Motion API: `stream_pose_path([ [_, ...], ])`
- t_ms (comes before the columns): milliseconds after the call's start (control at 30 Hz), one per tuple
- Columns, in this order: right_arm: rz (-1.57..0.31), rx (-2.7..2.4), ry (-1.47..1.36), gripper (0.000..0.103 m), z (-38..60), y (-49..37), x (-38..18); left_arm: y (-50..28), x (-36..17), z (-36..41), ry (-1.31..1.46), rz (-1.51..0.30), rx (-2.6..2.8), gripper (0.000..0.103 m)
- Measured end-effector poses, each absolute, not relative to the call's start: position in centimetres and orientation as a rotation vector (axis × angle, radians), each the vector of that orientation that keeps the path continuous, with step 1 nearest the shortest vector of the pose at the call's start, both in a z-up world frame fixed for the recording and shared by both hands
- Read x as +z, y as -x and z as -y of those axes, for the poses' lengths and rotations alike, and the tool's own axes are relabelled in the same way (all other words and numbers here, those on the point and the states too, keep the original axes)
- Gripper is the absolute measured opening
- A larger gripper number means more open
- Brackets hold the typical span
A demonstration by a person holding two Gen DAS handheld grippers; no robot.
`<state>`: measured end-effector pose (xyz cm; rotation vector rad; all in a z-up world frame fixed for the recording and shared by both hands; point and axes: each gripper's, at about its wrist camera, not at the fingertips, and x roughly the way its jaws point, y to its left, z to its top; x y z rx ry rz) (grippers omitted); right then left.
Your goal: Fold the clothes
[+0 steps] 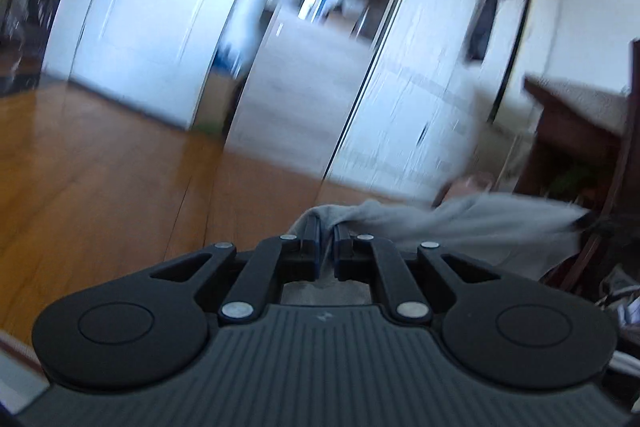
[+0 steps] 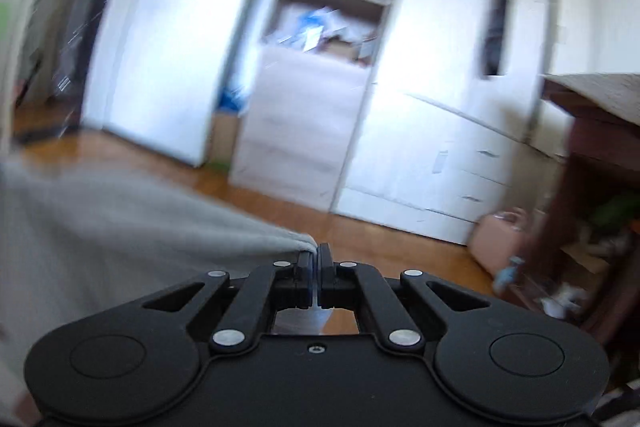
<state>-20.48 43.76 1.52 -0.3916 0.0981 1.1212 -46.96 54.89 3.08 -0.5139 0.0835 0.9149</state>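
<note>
A light grey garment (image 1: 472, 223) hangs in the air between both grippers, above a wooden floor. In the left wrist view my left gripper (image 1: 327, 227) is shut on one edge of it, and the cloth stretches away to the right. In the right wrist view my right gripper (image 2: 315, 251) is shut on another corner of the grey garment (image 2: 120, 227), which spreads out to the left and fills the lower left of the view. Both views are motion-blurred. The rest of the garment below the grippers is hidden.
White wardrobe doors (image 2: 160, 47) and open shelves (image 2: 336, 7) stand ahead across the wooden floor (image 1: 100, 163). White drawers (image 2: 460, 163) are at right. A dark wooden table (image 2: 592, 131) with clutter beneath stands far right, a pink bag (image 2: 500, 239) beside it.
</note>
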Motion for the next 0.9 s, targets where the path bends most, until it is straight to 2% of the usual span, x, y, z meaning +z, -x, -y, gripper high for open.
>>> stream_pose_path([
  [100, -0.207, 1.090, 0.501, 0.000, -43.0, 19.3, -1.3, 46.6, 1.0, -54.7, 0.687, -0.188, 0.851, 0.006],
  [233, -0.449, 1.091, 0.601, 0.001, -42.2, 17.9, -8.2, 45.8, -2.3, -52.8, 0.723, -0.407, 0.864, 0.006],
  [433, -0.805, 1.105, 0.711, 0.001, -41.3, 16.4, -17.5, 45.1, -3.5, -52.5, 0.757, -0.487, 0.818, 0.006],
  [567, -0.685, 1.102, 0.811, 0.002, -42.2, 17.0, -16.6, 45.0, -3.9, -52.2, 0.774, -0.500, 0.793, 0.006],
  [667, -0.613, 1.137, 0.775, 0.002, -42.7, 16.8, -14.2, 47.0, -2.1, -51.7, 0.755, -0.310, 0.800, 0.006],
  [733, -0.597, 1.184, 0.716, 0.006, -42.7, 16.9, -12.9, 48.2, -0.9, -51.5, 0.732, -0.204, 0.828, 0.006],
  [767, -0.597, 1.219, 0.683, 0.008, -42.5, 17.0, -12.3, 48.5, -0.5, -51.5, 0.715, -0.183, 0.845, 0.006],
  [833, -0.636, 1.295, 0.684, 0.028, -42.9, 17.4, -12.1, 48.4, -0.3, -51.6, 0.675, -0.197, 0.879, 0.006],
  [867, -0.657, 1.333, 0.687, 0.043, -43.1, 17.6, -12.1, 48.4, -0.5, -51.7, 0.674, -0.207, 0.888, 0.006],
  [900, -0.627, 1.345, 0.697, 0.052, -43.1, 18.3, -12.0, 48.3, -0.9, -51.9, 0.699, -0.214, 0.880, 0.006],
])
